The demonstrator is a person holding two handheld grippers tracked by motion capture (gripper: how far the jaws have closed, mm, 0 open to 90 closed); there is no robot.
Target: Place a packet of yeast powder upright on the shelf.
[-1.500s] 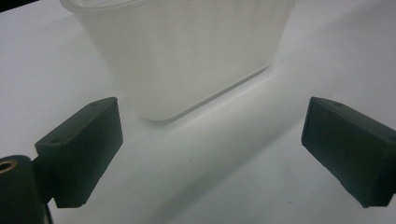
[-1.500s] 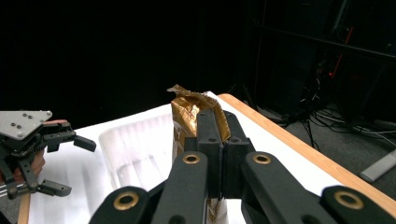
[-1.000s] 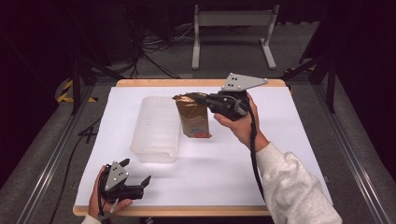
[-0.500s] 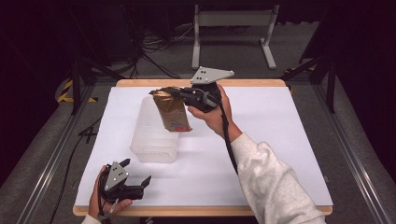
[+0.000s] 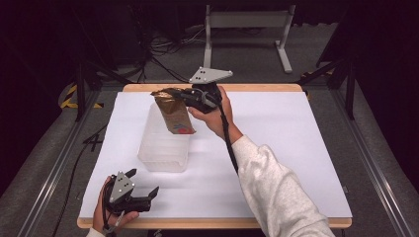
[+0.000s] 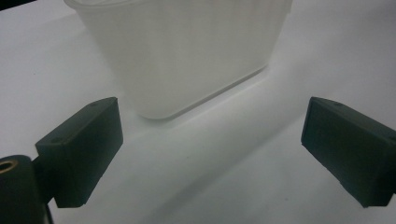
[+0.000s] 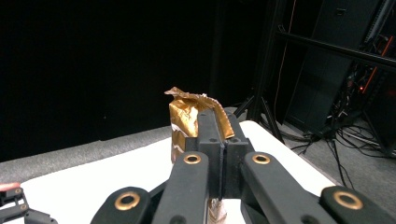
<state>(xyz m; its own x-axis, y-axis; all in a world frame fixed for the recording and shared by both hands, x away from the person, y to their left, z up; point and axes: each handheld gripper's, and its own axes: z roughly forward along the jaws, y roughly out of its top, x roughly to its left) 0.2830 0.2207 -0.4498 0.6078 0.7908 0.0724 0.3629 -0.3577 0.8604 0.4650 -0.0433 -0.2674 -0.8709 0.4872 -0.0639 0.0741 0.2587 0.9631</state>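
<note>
right gripper (image 5: 184, 95) pinching the gold bag (image 5: 174, 114) by its top, hanging upright right above the clear tub (image 5: 163, 148) (left gripper (image 5: 143, 190) sits spread wide, nearer me).

Left gripper (image 6: 210, 158) hovering low over white table (image 6: 243, 186), jaws standing wide apart, nothing between. Translucent tub (image 6: 187, 51) sitting just beyond jaws, ribbed wall facing camera.

The white-covered wooden bench (image 5: 276, 148) is viewed from above, facing forward. The translucent ribbed plastic tub (image 5: 164, 143), shared with the high view, is seen close from the left claw view (image 6: 187, 51); the right claw view is directed level over the bench.
</note>
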